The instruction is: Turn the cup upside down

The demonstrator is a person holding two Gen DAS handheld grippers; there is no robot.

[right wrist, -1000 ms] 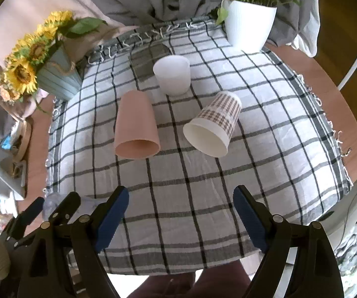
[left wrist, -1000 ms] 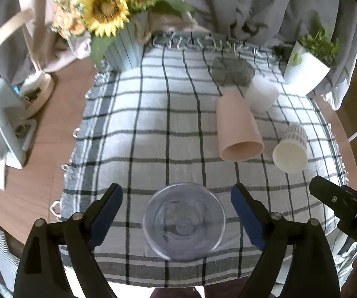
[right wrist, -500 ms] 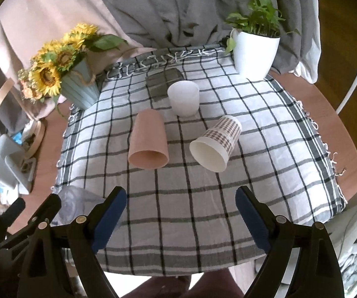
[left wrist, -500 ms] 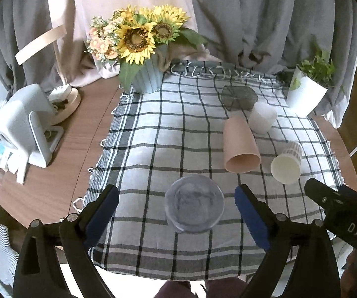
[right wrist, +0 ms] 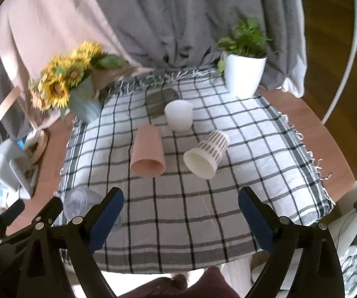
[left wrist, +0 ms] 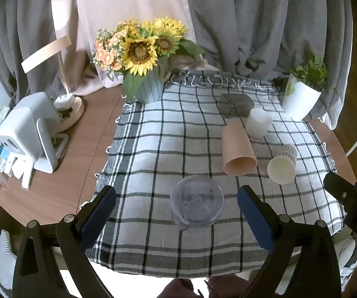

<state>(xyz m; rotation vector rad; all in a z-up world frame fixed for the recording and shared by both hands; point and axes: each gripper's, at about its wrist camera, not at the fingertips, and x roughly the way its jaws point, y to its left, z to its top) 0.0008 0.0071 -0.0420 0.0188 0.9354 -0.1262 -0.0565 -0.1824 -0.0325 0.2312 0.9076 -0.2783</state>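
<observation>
A clear plastic cup [left wrist: 196,203] stands on the checked cloth [left wrist: 153,149], flat end up, near the front edge. It also shows in the right wrist view [right wrist: 79,202] at the left. My left gripper [left wrist: 176,213] is open and empty, raised above and behind the cup. My right gripper [right wrist: 180,213] is open and empty over the cloth's front. A pink cup [left wrist: 238,152] and a striped paper cup [left wrist: 283,164] lie on their sides mid-cloth. A white cup [left wrist: 258,123] stands upright behind them.
A sunflower vase [left wrist: 148,84] stands at the cloth's far left corner, a white plant pot [left wrist: 301,101] at the far right. A dark wire coaster [left wrist: 236,104] lies behind the white cup. A white device [left wrist: 29,134] and lamp base [left wrist: 71,106] sit on the wooden table at left.
Both grippers have pulled back and up from the table. The clear cup stays on the cloth and looks smaller and farther from my left gripper.
</observation>
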